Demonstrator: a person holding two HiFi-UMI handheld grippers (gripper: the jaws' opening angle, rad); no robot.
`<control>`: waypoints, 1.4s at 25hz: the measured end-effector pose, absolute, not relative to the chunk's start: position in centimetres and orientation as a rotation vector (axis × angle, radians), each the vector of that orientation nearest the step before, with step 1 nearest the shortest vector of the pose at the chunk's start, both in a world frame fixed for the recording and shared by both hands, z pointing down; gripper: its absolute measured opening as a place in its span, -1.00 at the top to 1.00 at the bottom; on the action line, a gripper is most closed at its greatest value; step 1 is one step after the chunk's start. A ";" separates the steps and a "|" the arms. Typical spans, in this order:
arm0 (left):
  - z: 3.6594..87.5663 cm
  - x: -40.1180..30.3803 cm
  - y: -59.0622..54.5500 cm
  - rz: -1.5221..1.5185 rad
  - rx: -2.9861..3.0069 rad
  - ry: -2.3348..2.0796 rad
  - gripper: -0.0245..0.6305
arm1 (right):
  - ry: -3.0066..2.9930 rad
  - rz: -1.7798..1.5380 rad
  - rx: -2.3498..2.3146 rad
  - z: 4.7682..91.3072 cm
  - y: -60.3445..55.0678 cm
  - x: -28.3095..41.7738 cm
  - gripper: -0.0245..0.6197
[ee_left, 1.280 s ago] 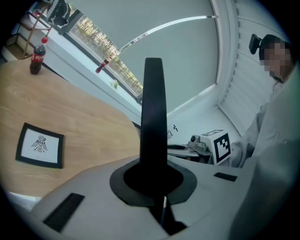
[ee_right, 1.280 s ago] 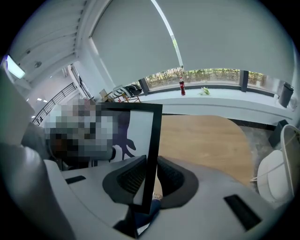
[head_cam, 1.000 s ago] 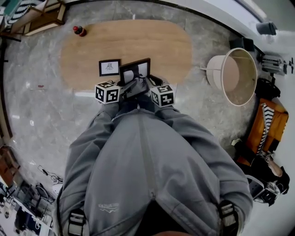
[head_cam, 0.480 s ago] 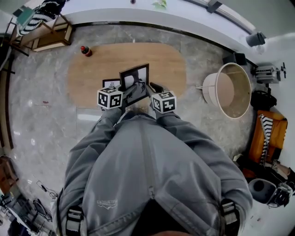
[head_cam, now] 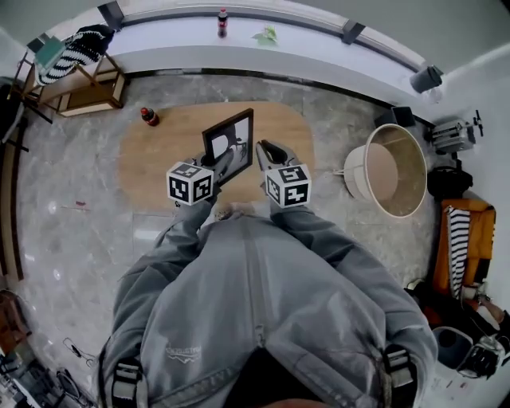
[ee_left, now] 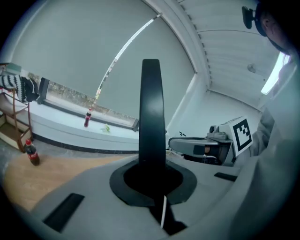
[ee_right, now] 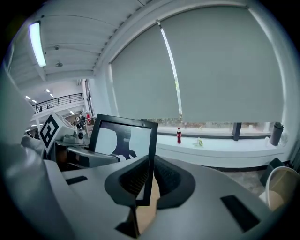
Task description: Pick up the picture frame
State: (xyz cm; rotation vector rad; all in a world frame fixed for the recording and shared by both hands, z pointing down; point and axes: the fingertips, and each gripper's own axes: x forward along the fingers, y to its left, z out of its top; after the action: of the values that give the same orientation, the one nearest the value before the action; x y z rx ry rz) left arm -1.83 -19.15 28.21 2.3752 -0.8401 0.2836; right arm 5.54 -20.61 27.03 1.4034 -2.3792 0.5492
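A black picture frame (head_cam: 229, 140) hangs upright above the oval wooden table (head_cam: 155, 159), held from both sides. My left gripper (head_cam: 221, 166) is shut on its left edge, which shows in the left gripper view as a dark vertical bar (ee_left: 152, 112) rising from between the jaws. My right gripper (head_cam: 264, 153) is shut on the frame's right edge; in the right gripper view the picture frame (ee_right: 123, 138) stands to the left with that edge pinched between the ribbed pads (ee_right: 166, 178). The frame touches nothing else.
A cola bottle (head_cam: 148, 117) stands at the table's far left end. A large round tub (head_cam: 392, 169) sits on the floor to the right. A second bottle (head_cam: 222, 21) stands on the window ledge, and a wooden rack (head_cam: 76, 76) at far left.
Both grippers have risen with the picture frame, lifting it off the table and bringing it more upright. The small second frame on the table is now hidden behind the left gripper.
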 end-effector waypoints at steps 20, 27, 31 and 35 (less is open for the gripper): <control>12.2 -4.7 -18.7 0.086 2.556 -1.396 0.85 | -2.598 0.144 1.560 10.3 -17.8 4.7 0.82; 8.8 -5.2 -17.6 0.030 2.613 -1.555 0.85 | -2.637 0.081 1.597 8.8 -17.1 5.1 0.83; 8.3 -5.3 -17.4 0.017 2.622 -1.576 0.85 | -2.644 0.061 1.597 8.5 -17.1 5.0 0.82; 8.5 -4.8 -17.6 0.020 2.627 -1.580 0.85 | -2.633 0.041 1.582 8.7 -17.5 5.1 0.83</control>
State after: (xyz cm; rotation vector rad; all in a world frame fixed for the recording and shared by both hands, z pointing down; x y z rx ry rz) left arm -4.84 -17.62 8.52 2.6266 -1.5798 0.0200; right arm 5.11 -17.51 8.72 1.5820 -2.6328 0.0407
